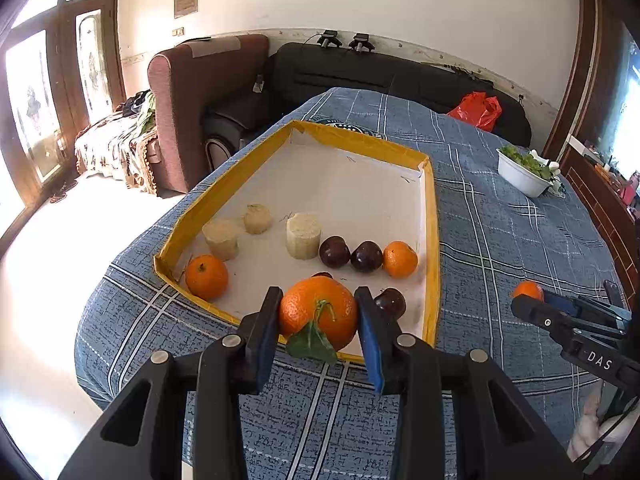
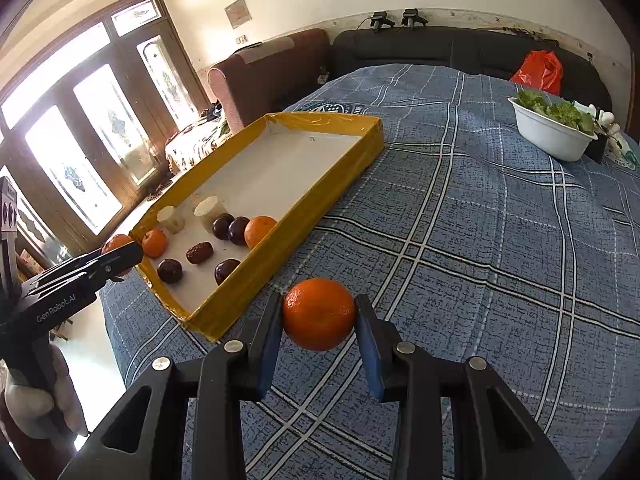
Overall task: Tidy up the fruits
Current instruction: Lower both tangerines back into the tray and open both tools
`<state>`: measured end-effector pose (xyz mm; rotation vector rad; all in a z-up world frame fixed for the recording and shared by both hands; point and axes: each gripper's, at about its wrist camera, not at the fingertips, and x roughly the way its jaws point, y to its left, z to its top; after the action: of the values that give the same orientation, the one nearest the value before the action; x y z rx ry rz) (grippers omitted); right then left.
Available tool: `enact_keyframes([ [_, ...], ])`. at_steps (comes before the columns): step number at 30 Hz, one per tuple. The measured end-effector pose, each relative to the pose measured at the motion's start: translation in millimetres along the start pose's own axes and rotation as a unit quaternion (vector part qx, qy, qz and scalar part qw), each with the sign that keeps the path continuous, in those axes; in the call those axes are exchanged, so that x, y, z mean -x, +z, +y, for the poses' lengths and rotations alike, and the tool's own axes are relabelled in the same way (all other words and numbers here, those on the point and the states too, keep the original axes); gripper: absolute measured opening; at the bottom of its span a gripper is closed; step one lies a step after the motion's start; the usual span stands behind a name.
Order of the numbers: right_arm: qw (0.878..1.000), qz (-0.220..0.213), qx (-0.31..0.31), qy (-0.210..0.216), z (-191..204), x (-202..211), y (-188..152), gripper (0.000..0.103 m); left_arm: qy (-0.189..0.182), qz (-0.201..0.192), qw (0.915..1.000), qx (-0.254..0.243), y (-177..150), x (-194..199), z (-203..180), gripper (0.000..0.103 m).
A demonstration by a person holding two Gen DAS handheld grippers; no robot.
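Your left claw [image 1: 318, 316] grips a leafy orange [image 1: 319, 312] between its blue pads, the green leaf hanging at 6 o'clock beneath the fruit; it hangs over the near edge of the yellow-rimmed tray [image 1: 430, 216]. Your right claw [image 2: 319, 316] clamps a plain orange [image 2: 319, 314] the same way, above the blue plaid cloth [image 2: 460, 240] of the desk, with the tray's near corner just beside it at 9 o'clock.

Outward from the left claw, inside the tray: a dark plum [image 1: 390, 303] at 3 o'clock, close to the held fruit; two more plums [image 1: 334, 252] [image 1: 366, 256] and a small orange [image 1: 400, 259] in a touching row at 1 o'clock; another orange [image 1: 207, 277] at 9 o'clock in the near left corner; three pale cut cylinders [image 1: 303, 235] [image 1: 221, 239] [image 1: 258, 219] towards 11 and 12 o'clock. From the right wrist view you also see a brown wrinkled date [image 2: 199, 252] lying among the plums.

Farther out, a white bowl of greens [image 2: 550, 136] sits at 2 o'clock on the cloth, well apart from the tray; a red plastic bag [image 2: 538, 68] lies beyond it on the black sofa [image 1: 360, 76].
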<state>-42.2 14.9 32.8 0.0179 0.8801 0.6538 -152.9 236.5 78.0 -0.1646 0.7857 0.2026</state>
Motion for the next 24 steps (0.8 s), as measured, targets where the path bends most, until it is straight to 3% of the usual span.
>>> enact_keyframes([
  [11, 1.0, 0.008, 0.01, -0.008, 5.0, -8.3, 13.4, 0.04, 0.002, 0.005, 1.0, -0.001, 8.9, -13.9, 6.5, 0.036],
  [24, 0.998, 0.011, 0.059, -0.006, 43.8, -38.4, 65.8, 0.04, 0.008, 0.007, 0.9997, -0.024, 48.7, -41.1, 14.9, 0.036],
])
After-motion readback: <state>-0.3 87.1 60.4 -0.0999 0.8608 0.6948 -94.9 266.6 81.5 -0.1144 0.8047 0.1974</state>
